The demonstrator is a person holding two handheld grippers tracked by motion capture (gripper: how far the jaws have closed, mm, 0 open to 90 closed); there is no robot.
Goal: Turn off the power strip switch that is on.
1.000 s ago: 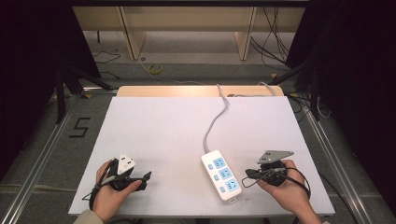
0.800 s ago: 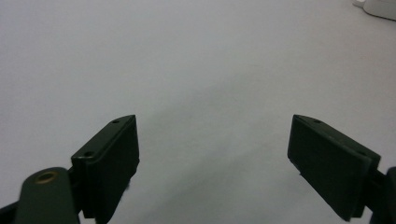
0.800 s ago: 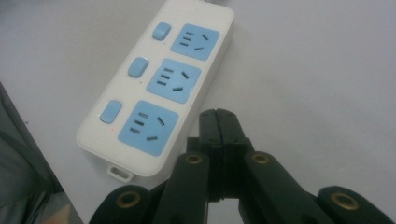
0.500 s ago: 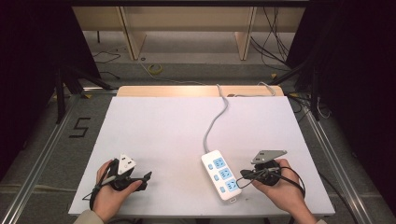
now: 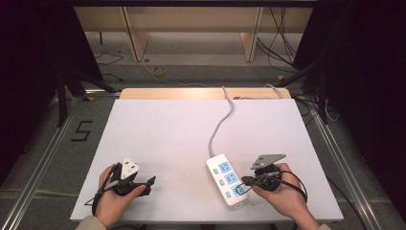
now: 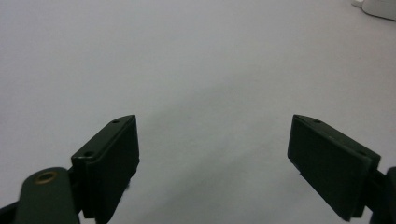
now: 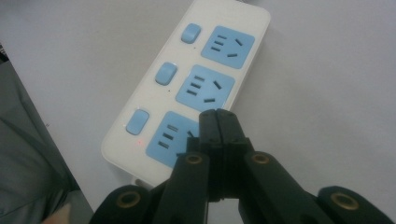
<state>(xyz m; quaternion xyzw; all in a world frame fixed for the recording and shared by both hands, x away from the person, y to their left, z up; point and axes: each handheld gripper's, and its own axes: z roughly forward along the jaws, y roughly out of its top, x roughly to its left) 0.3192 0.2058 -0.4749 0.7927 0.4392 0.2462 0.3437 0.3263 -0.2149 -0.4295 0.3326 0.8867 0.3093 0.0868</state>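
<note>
A white power strip (image 5: 224, 178) with three blue sockets and three blue switches lies near the table's front edge, right of centre. Its grey cord (image 5: 221, 122) runs away to the back edge. My right gripper (image 5: 243, 181) is shut with nothing between its jaws, and its tips hover over the nearest socket of the power strip (image 7: 205, 84). In the right gripper view the right gripper (image 7: 217, 116) shows both jaws pressed together, and a small red light glows by the nearest switch. My left gripper (image 5: 148, 184) rests at the front left. The left gripper (image 6: 215, 140) stands open over bare table.
The white table (image 5: 163, 134) has a wooden strip (image 5: 191, 93) along its back edge. Metal rails run down both sides. A "5" mark (image 5: 82, 130) lies on the floor at left, with cables on the floor behind. A corner of the strip (image 6: 379, 6) shows at top right.
My right gripper has shifted slightly left, over the near end of the power strip. The left hand has stayed where it was.
</note>
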